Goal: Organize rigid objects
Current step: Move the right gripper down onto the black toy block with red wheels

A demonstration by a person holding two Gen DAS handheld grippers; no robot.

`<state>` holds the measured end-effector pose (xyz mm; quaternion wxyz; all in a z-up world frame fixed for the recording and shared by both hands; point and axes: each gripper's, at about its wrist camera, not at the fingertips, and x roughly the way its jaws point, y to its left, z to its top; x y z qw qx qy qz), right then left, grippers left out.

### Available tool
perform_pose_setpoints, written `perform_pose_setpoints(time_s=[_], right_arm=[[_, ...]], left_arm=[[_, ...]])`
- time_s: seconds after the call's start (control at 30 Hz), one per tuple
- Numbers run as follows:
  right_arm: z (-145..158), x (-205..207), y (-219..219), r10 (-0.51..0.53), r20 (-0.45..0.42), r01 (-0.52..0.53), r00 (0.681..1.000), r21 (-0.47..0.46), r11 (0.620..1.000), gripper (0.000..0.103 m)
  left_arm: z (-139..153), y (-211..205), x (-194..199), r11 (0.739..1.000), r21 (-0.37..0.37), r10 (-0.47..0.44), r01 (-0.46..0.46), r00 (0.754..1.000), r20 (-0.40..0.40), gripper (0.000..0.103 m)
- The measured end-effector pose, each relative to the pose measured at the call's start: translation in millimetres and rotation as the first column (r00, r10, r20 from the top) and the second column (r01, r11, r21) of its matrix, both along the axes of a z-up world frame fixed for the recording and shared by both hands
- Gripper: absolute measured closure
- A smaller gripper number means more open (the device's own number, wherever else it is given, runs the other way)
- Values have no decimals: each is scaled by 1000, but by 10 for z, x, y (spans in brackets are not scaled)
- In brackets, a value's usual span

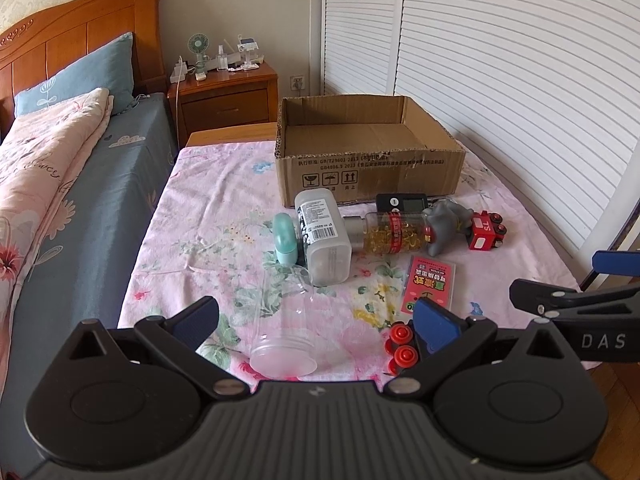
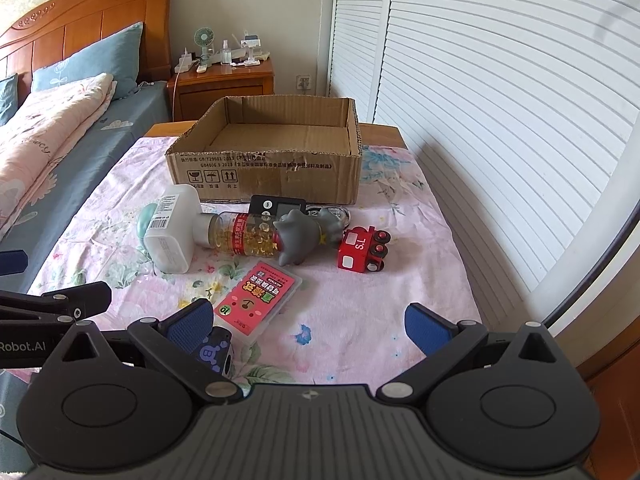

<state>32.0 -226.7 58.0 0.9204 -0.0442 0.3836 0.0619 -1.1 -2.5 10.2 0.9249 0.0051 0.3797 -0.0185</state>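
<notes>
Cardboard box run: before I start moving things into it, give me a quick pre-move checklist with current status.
1. Cardboard box open and upright, nothing visible inside: ok.
2. Left tongs open, holding nothing: ok.
3. Right tongs open, holding nothing: ok.
4. Clear jar lies on its side between the left fingers, free to grasp: ok.
5. Pile is separable: not ok. The white bottle, capsule bottle and grey toy appear to touch or overlap.
6. Small dark toy sits right at the right tongs' left finger, so contact on the next move: cannot tell.
</notes>
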Motion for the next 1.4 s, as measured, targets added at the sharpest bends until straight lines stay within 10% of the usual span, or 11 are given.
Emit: perform_pose_setpoints(time_s=[0.43, 0.77, 1.4], right_arm=[[-26, 51, 33, 31, 13, -30, 999, -14, 999, 0], [-227, 90, 43, 283, 69, -283, 957, -10, 959, 0], [-951, 328, 548, 436, -116, -438, 893, 9, 899, 0]], left_arm=[[-9, 32, 33, 999, -17, -30, 30, 1000, 8, 1], [-175, 179, 89, 992, 79, -101, 101, 995, 8, 1], [-775, 428, 228, 982, 78, -168, 174, 982, -84, 1]])
